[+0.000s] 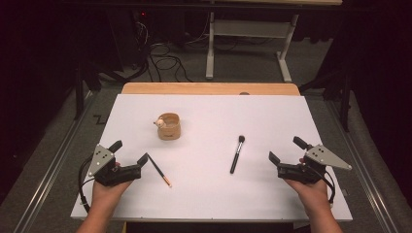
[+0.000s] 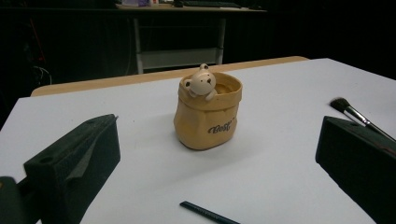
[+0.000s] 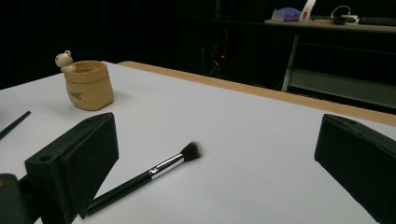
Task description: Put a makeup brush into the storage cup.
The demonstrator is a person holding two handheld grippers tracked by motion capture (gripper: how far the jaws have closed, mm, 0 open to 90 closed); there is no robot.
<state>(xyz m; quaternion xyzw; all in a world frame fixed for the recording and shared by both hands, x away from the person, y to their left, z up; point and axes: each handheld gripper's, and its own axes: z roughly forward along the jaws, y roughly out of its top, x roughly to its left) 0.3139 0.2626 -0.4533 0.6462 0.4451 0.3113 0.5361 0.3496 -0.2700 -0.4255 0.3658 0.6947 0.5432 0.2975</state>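
Left tool (image 1: 130, 153): held low at the left edge of the white desk (image 1: 272, 204), jaws spread wide, nothing between them.

Pencil (image 1: 159, 170): dark, slim, lying flat just beside the left tool's near jaw, pale tip toward the person.

Pot (image 1: 169, 126): small tan holder with a bear figure on its rim, upright, toward the back of the desk, left of centre. Likely destination for both loose items.

Brush (image 1: 237, 154): black handle, silver collar, soft head pointing away, lying flat right of centre, well apart from the pot.

Right tool (image 1: 286, 150): at the right edge, jaws spread, empty, near the brush but not touching it.

Handling note: each tool takes the item nearest it. Best to close across the shaft near its middle, lift level, then tip it upright over the pot.

Hard to read: the pot's inside is hidden by its rim, so it may already hold something. The left gripper view cuts the pencil at the bottom edge.
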